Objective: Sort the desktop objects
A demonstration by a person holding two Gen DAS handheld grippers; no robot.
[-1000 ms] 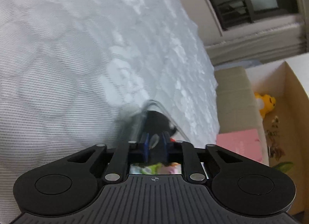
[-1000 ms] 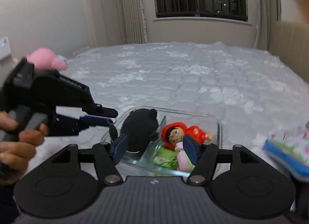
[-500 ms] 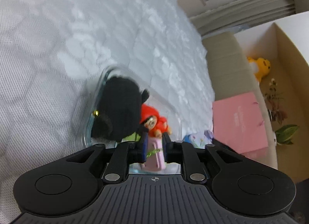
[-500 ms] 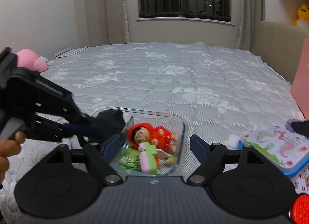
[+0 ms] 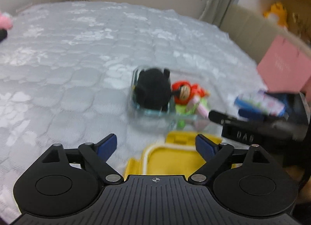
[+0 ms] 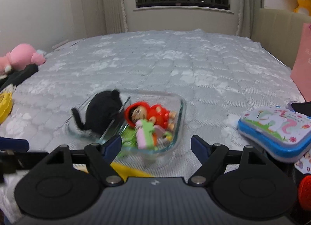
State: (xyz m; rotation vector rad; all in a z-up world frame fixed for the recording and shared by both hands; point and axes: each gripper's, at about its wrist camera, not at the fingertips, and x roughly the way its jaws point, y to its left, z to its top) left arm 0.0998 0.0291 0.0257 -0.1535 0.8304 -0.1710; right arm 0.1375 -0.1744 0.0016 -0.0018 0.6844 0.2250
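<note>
Quilted bed (image 6: pixel 175 60) held a glass dish (image 6: pixel 179 108) of toys; left gripper (image 5: pixel 155 143) and right gripper (image 6: pixel 156 144) both spread wide, empty.

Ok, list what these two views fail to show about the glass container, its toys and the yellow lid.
- Glass container: motion blur in the left wrist view smears its rim and divider.
- Green and pink toys: blurred and piled under the red-hooded doll; their kind is unclear.
- Yellow lid: the left tool body covers its near part; the right wrist view shows only a sliver.
- Black plush: its face is turned away.
</note>
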